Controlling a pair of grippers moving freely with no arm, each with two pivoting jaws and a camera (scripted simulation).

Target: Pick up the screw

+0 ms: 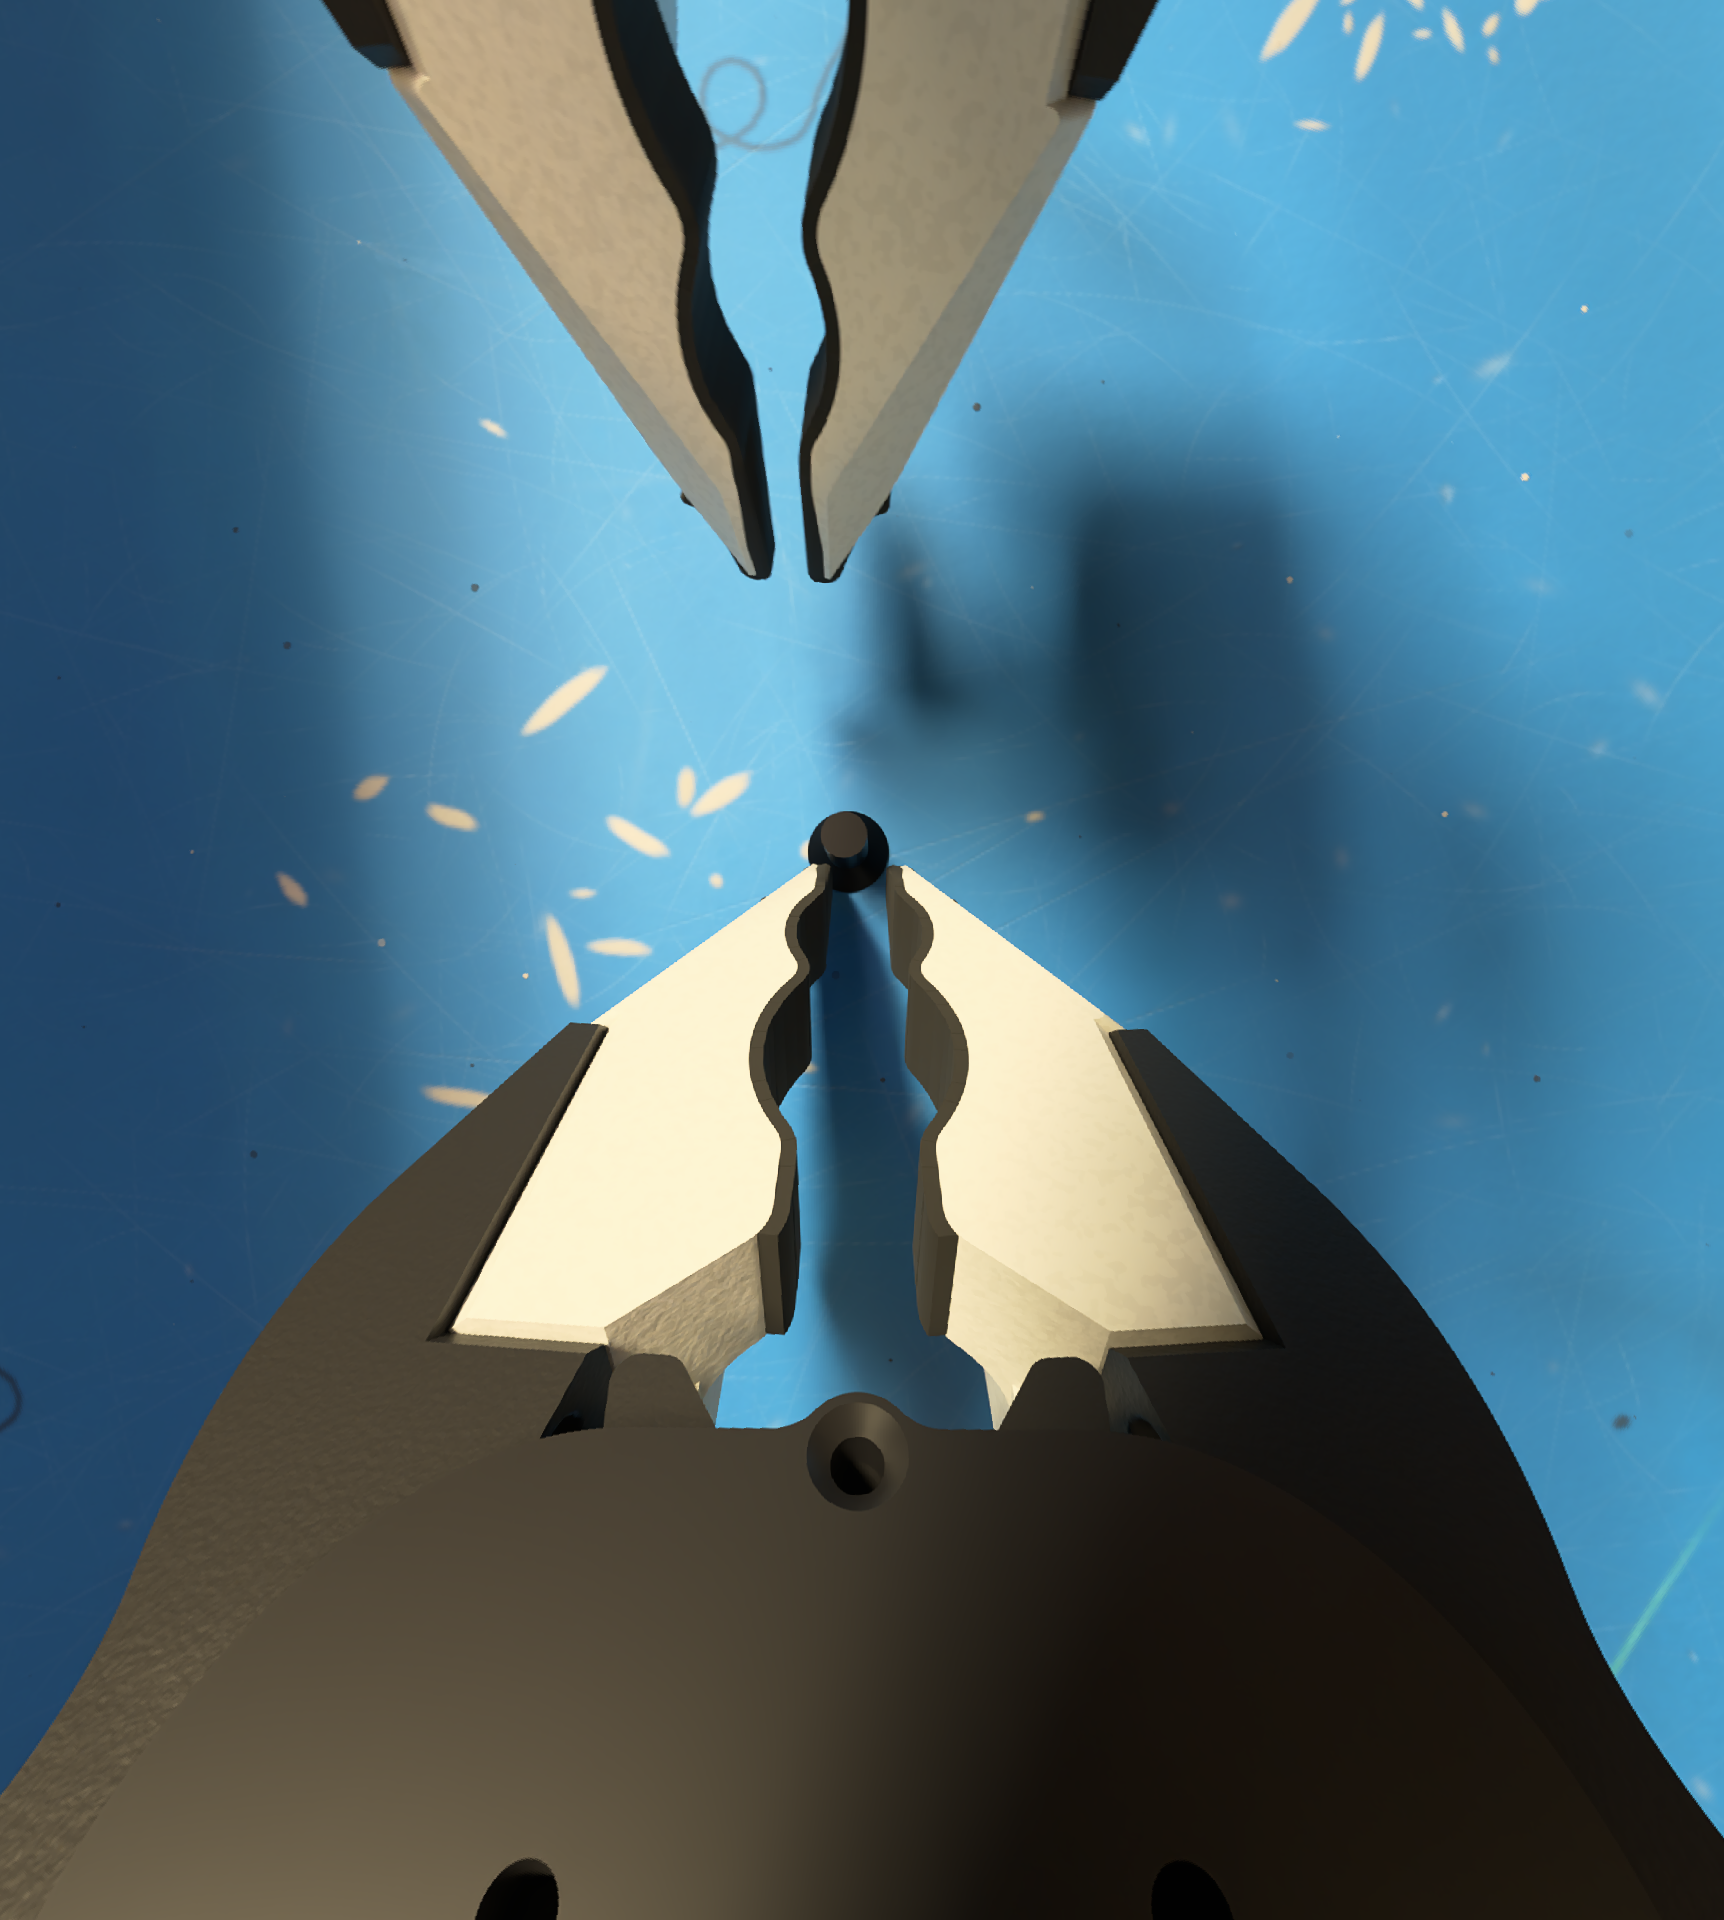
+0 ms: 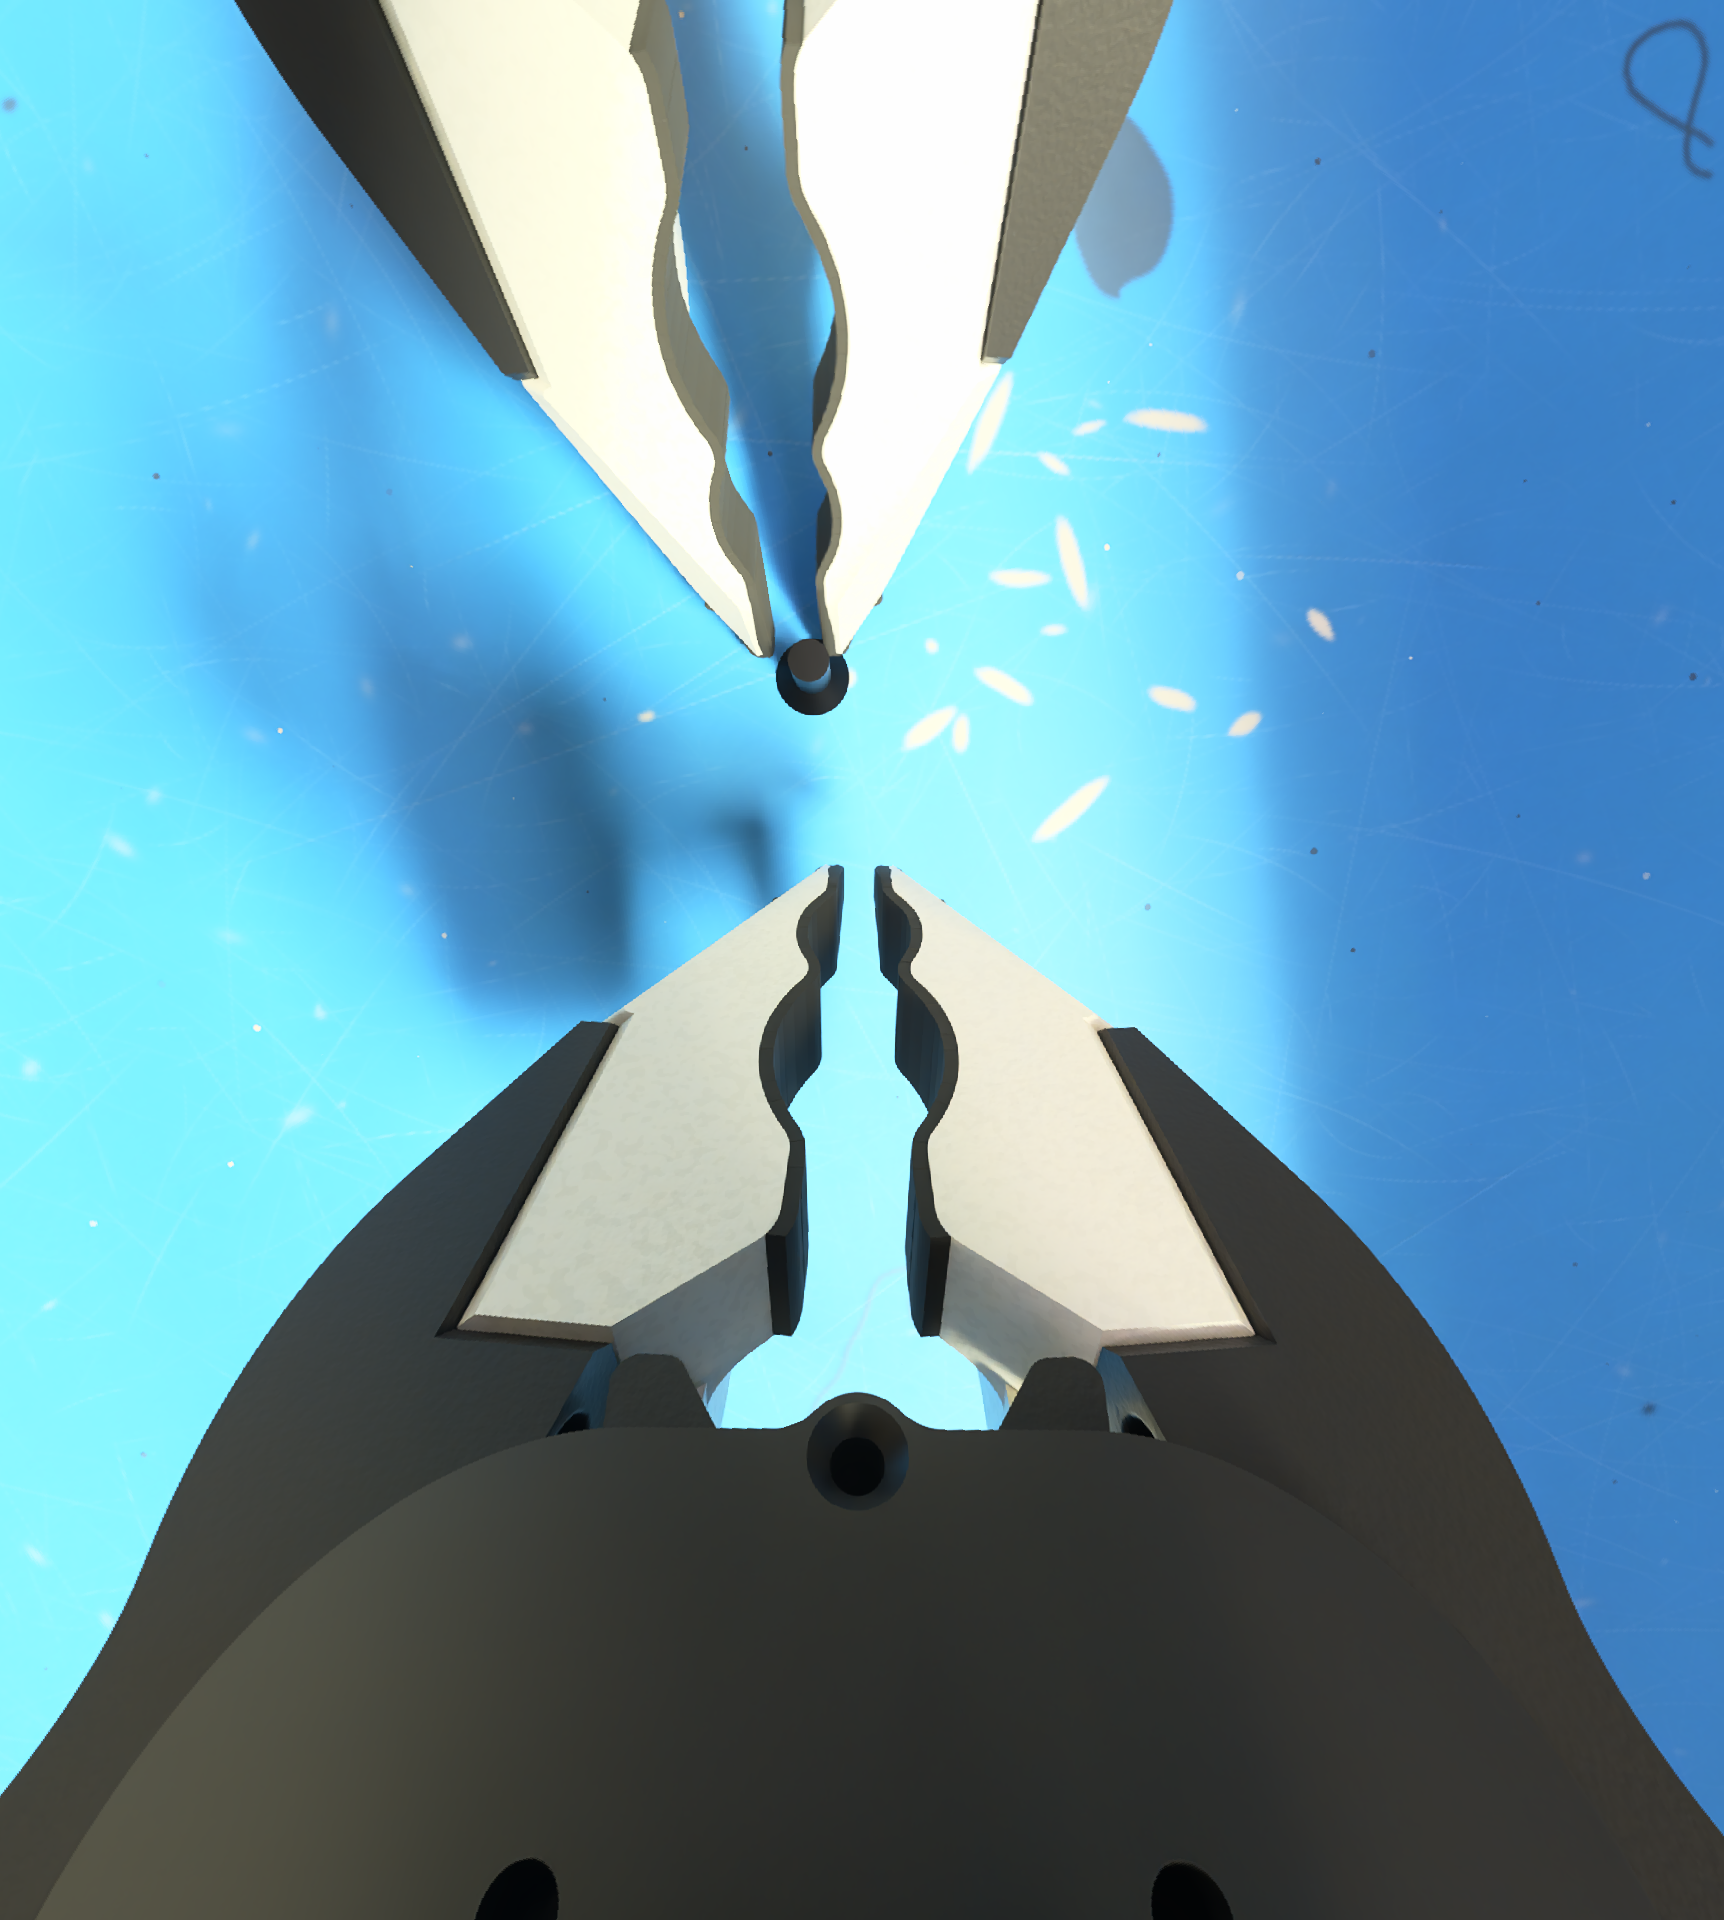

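My left gripper (image 1: 850, 875) has its jaws drawn narrow, and the screw (image 1: 847, 847) sits right at their tips, a small dark thing standing on its head with the shank up. From the right wrist view the same screw (image 2: 811, 673) shows pinched between those two tips, so I take it as gripped, though it rests low against the blue worktop (image 1: 162, 623), far from any edge or corner that I can see. Pale flecks (image 1: 563, 700) lie scattered just beside it. My right gripper (image 2: 858, 875) faces the left one tip to tip, near but apart, its jaws almost closed with a thin slit between them and nothing inside
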